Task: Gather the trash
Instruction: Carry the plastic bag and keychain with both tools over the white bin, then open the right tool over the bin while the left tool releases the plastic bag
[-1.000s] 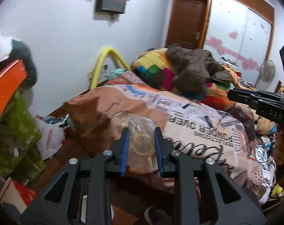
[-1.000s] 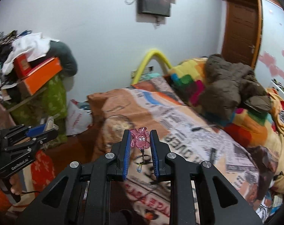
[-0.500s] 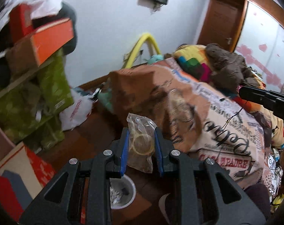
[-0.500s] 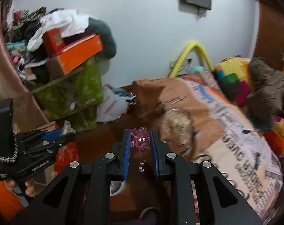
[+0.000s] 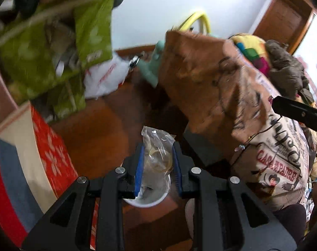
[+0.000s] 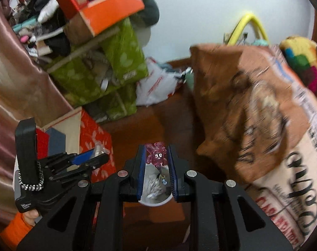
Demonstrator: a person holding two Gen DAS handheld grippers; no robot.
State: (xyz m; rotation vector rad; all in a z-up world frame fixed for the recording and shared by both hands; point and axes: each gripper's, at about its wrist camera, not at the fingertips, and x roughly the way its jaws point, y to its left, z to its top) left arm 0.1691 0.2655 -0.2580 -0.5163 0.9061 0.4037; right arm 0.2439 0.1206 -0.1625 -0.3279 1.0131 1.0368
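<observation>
Both hands have swung from the bed down to the white cup (image 5: 146, 201), left gripper (image 5: 157, 163) pinching the clear bag (image 5: 157, 152), right gripper (image 6: 157, 163) clamping the pink charm (image 6: 156, 155), probably ready to drop.

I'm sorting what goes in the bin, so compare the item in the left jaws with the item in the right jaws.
The left gripper holds a crumpled clear plastic bag with something yellowish inside; the right gripper holds a small pink cartoon charm.
The bag is see-through and shapeless; the charm is coloured and has eyes.
The bag fills the gap between its jaws; the charm is smaller, with a thin cord dangling below.
Both are clamped above the white bin.
</observation>
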